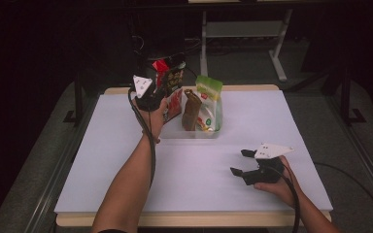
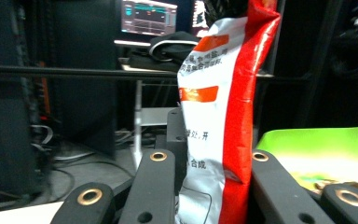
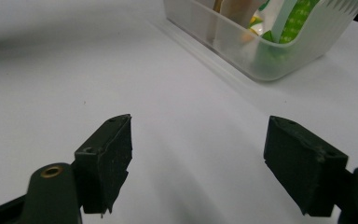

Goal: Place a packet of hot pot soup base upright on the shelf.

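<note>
- The red and white foil snack bag (image 2: 219, 116) stands upright between the two black jaws of the left tongs (image 2: 209, 186), which are clamped on its lower part.
- The bag's face is white with orange bars and small dark print, one side edge is solid red, and the top is crimped; in the high view its other face (image 1: 174, 80) is dark with yellowish lettering and a red corner.
- In the high view the bag is held up at the left end of the clear plastic bin (image 1: 194, 132), at the back of the white desk (image 1: 126, 160).
- Inside the bin stand a brown pouch (image 1: 191, 109) and a green and white pouch (image 1: 210, 99), side by side, just right of the held bag.
- The right tongs (image 1: 239, 161) rest low over the desk's front right part, well apart from the bin, jaws wide apart with nothing between them.
</note>
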The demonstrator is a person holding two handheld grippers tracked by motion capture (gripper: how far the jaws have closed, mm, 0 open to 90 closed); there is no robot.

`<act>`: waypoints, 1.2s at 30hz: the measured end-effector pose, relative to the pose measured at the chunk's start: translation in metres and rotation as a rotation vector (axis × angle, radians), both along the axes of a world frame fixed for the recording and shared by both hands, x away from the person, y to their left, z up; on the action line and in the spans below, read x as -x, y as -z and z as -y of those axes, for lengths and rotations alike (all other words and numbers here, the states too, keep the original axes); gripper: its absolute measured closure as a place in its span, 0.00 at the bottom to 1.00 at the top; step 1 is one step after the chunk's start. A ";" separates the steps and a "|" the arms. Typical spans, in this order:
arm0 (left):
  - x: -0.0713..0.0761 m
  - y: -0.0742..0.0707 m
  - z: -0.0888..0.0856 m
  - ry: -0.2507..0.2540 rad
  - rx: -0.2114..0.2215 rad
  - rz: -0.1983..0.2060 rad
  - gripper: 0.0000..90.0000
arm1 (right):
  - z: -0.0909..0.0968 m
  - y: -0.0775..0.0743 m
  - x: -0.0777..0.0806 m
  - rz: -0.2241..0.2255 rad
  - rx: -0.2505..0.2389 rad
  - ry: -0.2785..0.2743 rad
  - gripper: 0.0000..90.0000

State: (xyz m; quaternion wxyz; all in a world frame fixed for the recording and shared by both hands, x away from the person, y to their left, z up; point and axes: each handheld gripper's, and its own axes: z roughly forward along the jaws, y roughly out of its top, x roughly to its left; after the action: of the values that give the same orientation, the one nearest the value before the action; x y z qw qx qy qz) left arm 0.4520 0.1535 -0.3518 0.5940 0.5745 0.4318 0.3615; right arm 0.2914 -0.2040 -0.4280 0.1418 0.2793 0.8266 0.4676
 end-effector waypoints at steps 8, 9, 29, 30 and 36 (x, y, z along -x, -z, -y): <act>0.006 0.026 -0.009 0.012 0.072 -0.035 0.87 | -0.003 0.002 0.000 0.000 0.003 -0.014 0.25; 0.006 0.028 -0.011 0.027 0.081 -0.040 0.86 | -0.003 0.002 0.000 0.001 0.005 -0.014 0.25; 0.006 0.020 -0.014 0.142 -0.134 -0.140 0.78 | -0.008 0.002 0.002 0.000 0.025 -0.037 0.26; 0.005 0.021 -0.015 0.143 -0.138 -0.148 0.77 | -0.008 0.002 0.002 -0.002 0.026 -0.039 0.26; 0.001 0.018 -0.011 0.139 -0.174 -0.178 0.73 | -0.007 0.003 0.001 -0.012 0.028 -0.041 0.26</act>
State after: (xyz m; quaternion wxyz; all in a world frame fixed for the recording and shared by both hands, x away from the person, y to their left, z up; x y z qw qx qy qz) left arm 0.4515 0.1648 -0.3694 0.5249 0.6822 0.4090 0.3031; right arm 0.2906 -0.1965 -0.4314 0.1310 0.2630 0.8395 0.4570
